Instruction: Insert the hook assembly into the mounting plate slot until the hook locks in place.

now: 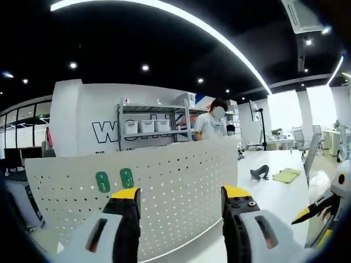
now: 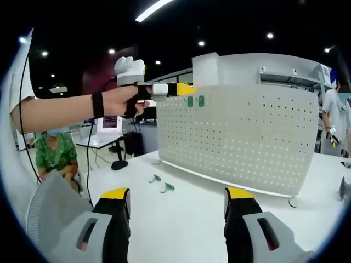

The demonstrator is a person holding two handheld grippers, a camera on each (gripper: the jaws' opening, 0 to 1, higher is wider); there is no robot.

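Our right hand-held gripper (image 2: 175, 211) hangs released and empty over the counter (image 2: 219, 203), where two hooks (image 2: 162, 183) lie waiting. Beyond, our left hand-held gripper (image 1: 180, 211), also released, faces the pegboard (image 1: 181, 181), probably checking the two green hooks (image 1: 115, 179) already seated.

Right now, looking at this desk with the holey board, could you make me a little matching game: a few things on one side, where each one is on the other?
Things:
1. two green hooks
2. two loose green hooks
3. left tongs
4. yellow cloth

Places:
A. lying on the white table in front of the pegboard
B. held up at the pegboard's top edge
C. lying on the table beyond the pegboard's end
D. hanging on the pegboard near its top

Pairs: 1-D, 2-A, 3-B, 4-C
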